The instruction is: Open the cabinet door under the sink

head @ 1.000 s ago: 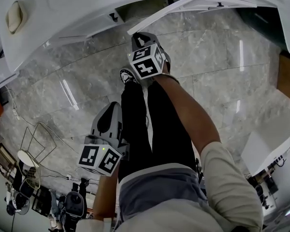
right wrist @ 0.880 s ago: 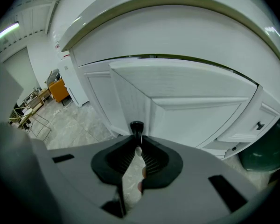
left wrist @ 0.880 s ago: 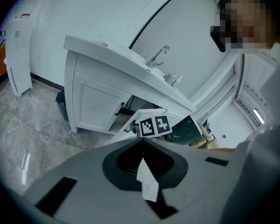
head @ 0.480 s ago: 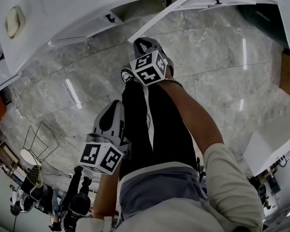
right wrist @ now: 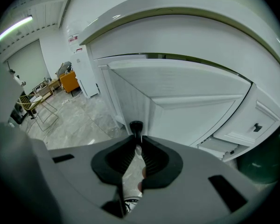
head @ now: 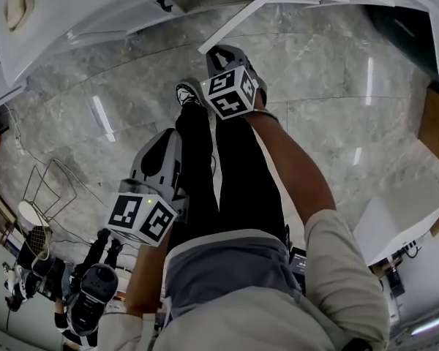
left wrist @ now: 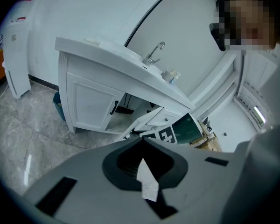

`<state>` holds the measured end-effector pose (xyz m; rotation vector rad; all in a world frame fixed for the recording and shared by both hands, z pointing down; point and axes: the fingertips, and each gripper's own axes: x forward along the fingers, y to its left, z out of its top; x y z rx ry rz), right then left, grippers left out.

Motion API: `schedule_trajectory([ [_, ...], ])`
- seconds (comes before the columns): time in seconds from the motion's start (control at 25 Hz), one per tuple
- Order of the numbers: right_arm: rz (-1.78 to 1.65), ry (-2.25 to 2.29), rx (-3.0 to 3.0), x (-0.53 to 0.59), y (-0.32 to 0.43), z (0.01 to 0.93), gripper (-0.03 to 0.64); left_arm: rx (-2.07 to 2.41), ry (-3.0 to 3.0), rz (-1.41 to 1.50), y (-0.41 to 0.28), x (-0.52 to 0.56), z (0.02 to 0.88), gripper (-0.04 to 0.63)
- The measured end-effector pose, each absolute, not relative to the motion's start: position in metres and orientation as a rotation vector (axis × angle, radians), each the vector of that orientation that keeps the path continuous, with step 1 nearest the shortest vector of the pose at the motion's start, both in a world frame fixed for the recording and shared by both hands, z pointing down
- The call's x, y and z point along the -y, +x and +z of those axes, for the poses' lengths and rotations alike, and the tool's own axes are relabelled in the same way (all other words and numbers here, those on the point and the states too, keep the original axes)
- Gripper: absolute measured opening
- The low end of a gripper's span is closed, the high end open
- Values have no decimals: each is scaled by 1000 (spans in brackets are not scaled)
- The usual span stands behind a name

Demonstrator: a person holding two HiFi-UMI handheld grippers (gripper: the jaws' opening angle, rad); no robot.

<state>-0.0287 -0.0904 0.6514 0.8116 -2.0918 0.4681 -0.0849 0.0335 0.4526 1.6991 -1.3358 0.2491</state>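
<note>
Gripping the black door handle (right wrist: pixel 136 126) with the right claw (right wrist: pixel 136 138) — jaws pinched shut on its stem, knob poking out just past the tips. Held the white cabinet door (right wrist: pixel 186 108) well ajar, angled out from the vanity cabinet (left wrist: pixel 63 92) under the sink (left wrist: pixel 130 57). From the head view, saw that door edge-on as a thin white strip slanting away from the cabinet front, with the right arm stretched toward it over the grey marble floor (head: pixel 329 72). Carried the left claw (left wrist: pixel 141 142) lower and nearer the body, beside the left leg in black trousers (head: pixel 201 185), jaws closed tip to tip with nothing between them. Through the left gripper view, made out the faucet (left wrist: pixel 154 52) upright above the sink, the neighbouring door (left wrist: pixel 91 104) shut with its own black handle (left wrist: pixel 114 107), and the right claw's marker cube (left wrist: pixel 164 135) just beside the open door. Noted a drawer front (right wrist: pixel 242 133) with a small black pull to the right of the open door — and a wire chair (head: pixel 47 189) well off to the left on the floor.
</note>
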Motion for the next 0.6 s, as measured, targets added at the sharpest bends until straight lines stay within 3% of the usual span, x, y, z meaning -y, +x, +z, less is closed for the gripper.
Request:
schedule_trajectory([
  [0.6, 438, 742, 2072, 67, 7, 655, 52, 1363, 1699, 246, -59, -24, 440, 0],
])
